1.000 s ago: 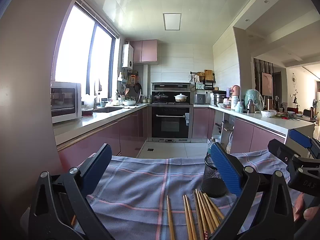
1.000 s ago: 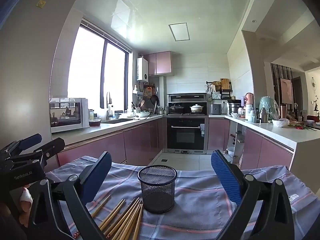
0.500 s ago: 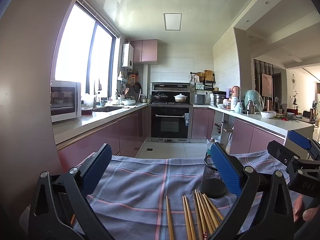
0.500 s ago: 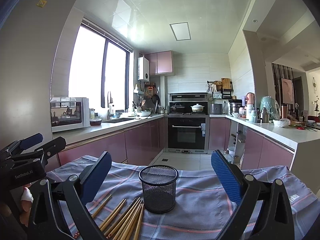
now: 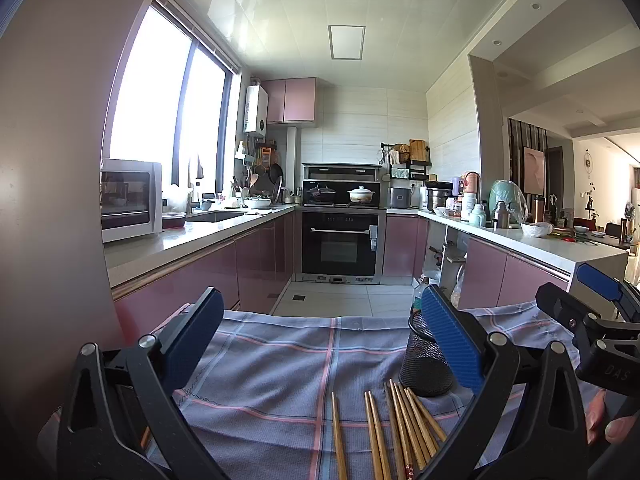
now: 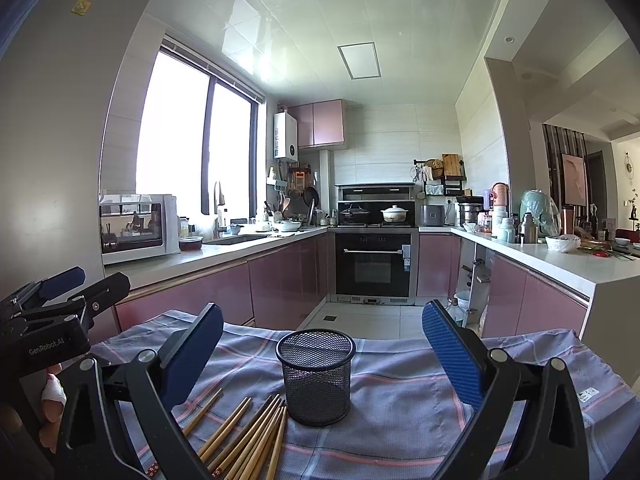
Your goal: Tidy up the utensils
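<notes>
Right now both grippers hover above a surface covered by a grey-blue checked cloth [image 6: 400,432], and neither holds anything. In the left wrist view the left gripper [image 5: 320,340] has its blue-padded fingers [image 5: 192,336] spread wide, with bare cloth between them. Wooden chopsticks [image 5: 396,428] lie in a loose bundle at the lower centre-right of that frame, their tips pointing up toward a black mesh cup [image 5: 424,364] standing upright just beyond them; the cup is partly hidden behind the right-hand finger. One chopstick lies a little apart, left of the bundle. The right gripper shows at the right edge of this frame, with a hand [image 5: 612,424] below it.

In the right wrist view the right gripper [image 6: 322,340] is likewise wide open, and the mesh cup [image 6: 316,376] stands at the centre of the frame between its fingers [image 6: 452,360], untouched, with its inside dark. The chopsticks [image 6: 248,436] fan out at the lower left of the cup, the nearest tips just beside its base. The left gripper's body sits at the left edge. Pink kitchen cabinets [image 6: 288,276] and an oven [image 6: 374,264] fill the background.
</notes>
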{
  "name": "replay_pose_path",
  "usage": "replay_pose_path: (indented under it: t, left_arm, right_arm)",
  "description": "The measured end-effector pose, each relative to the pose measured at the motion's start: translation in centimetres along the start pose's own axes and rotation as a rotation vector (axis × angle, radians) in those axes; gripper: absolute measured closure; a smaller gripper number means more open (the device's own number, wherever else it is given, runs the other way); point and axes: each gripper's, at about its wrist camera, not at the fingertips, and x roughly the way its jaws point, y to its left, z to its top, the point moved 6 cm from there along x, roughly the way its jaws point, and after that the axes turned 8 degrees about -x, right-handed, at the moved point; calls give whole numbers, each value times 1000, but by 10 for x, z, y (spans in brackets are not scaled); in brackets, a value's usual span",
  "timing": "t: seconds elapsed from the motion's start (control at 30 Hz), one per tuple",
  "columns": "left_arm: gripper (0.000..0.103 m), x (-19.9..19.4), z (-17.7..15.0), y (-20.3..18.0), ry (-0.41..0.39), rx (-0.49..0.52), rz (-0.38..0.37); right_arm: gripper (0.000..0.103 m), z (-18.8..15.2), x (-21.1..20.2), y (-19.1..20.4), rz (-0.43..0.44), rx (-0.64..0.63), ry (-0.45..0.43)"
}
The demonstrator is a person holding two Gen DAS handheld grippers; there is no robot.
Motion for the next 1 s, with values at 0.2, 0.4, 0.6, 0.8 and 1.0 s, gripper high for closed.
replay_pose_path:
  t: [0.2, 0.4, 0.6, 0.8, 1.0]
  left_arm:
    - [6, 0, 0, 0, 1, 0, 0]
    - [6, 0, 0, 0, 2, 0, 2]
    - [6, 1, -1, -2, 6, -3, 3]
    - [6, 1, -3, -2, 10, -1, 3]
    - [6, 1, -4, -3, 13, -1, 4]
  right_arm:
    - [7, 0, 0, -1, 0, 0, 1]
    - [7, 0, 0, -1, 1, 0, 3]
    - [7, -2, 1, -2, 3, 2, 7]
    - [7, -2, 2, -3, 3, 4, 10]
    - [7, -3, 2, -3, 5, 5, 11]
